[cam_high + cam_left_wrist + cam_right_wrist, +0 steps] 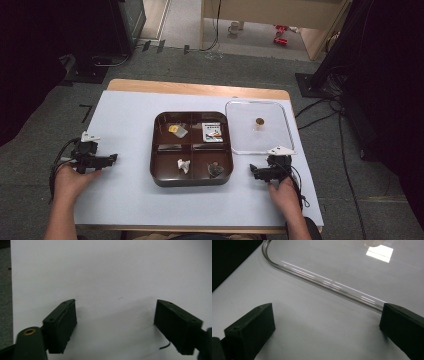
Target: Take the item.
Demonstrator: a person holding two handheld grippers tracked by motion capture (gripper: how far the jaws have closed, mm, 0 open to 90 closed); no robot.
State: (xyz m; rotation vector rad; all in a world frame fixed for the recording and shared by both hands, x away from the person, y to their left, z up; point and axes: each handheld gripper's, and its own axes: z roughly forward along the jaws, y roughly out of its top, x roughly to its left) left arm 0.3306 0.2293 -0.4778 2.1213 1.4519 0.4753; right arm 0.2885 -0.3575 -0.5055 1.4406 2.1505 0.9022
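A dark brown tray with four compartments sits mid-table. Its far left compartment holds a yellow piece in clear wrap and its far right a printed white packet. A crumpled white item lies near left and a dark grey item near right. To the tray's right lies a clear lid with a gold knob. My left gripper rests open over bare white surface left of the tray. My right gripper stands open, empty, just short of the lid's rim.
A white mat covers the wooden table. Grey carpet surrounds it, with dark stands and cables at both sides. There is bare mat between each gripper and the tray.
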